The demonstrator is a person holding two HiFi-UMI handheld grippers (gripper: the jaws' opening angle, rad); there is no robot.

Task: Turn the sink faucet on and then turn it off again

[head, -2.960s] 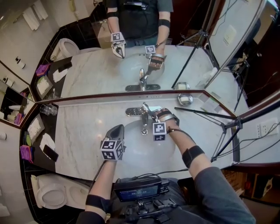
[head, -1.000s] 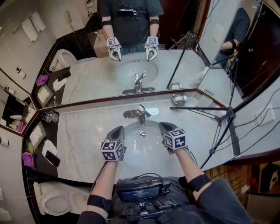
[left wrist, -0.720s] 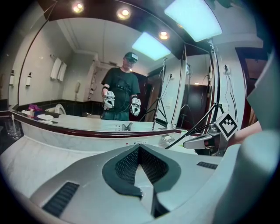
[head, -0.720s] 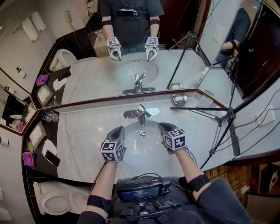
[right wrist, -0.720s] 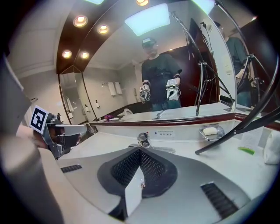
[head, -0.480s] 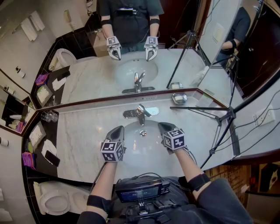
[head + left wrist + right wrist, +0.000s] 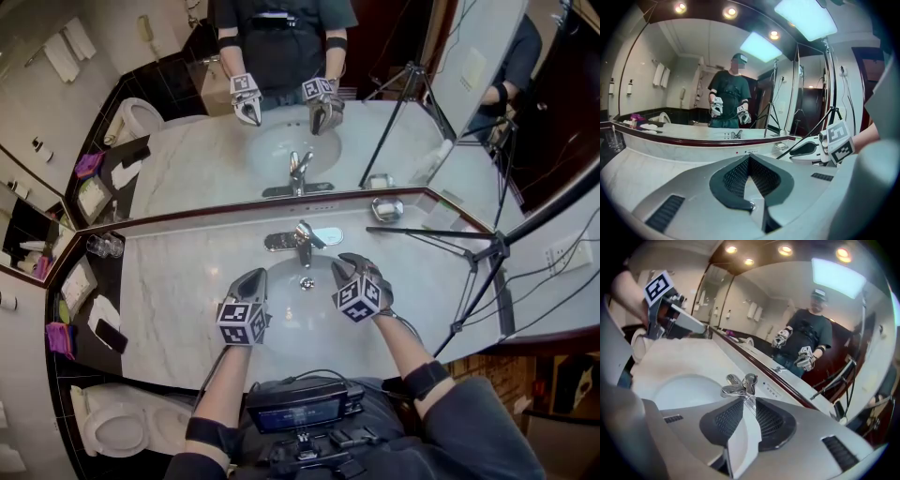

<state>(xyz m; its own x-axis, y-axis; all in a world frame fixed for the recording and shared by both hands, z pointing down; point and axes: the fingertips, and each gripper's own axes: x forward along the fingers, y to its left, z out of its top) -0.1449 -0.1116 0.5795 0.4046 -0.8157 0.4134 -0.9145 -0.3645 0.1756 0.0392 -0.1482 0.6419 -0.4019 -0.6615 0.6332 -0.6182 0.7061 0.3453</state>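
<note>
The faucet (image 7: 302, 240) is a polished chrome single-lever mixer. It stands upright on a long chrome base plate at the back edge of the oval white basin (image 7: 300, 319), centred on it and just in front of the mirror (image 7: 187, 178). Its short spout reaches forward over the basin toward the drain (image 7: 307, 281), and the lever sits on top of the body, though its exact setting cannot be made out. The basin is sunk into a pale marble tabletop (image 7: 178, 281).

Bright ceiling spotlights (image 7: 784, 249) light the room evenly; fisheye edges bend and darken.
</note>
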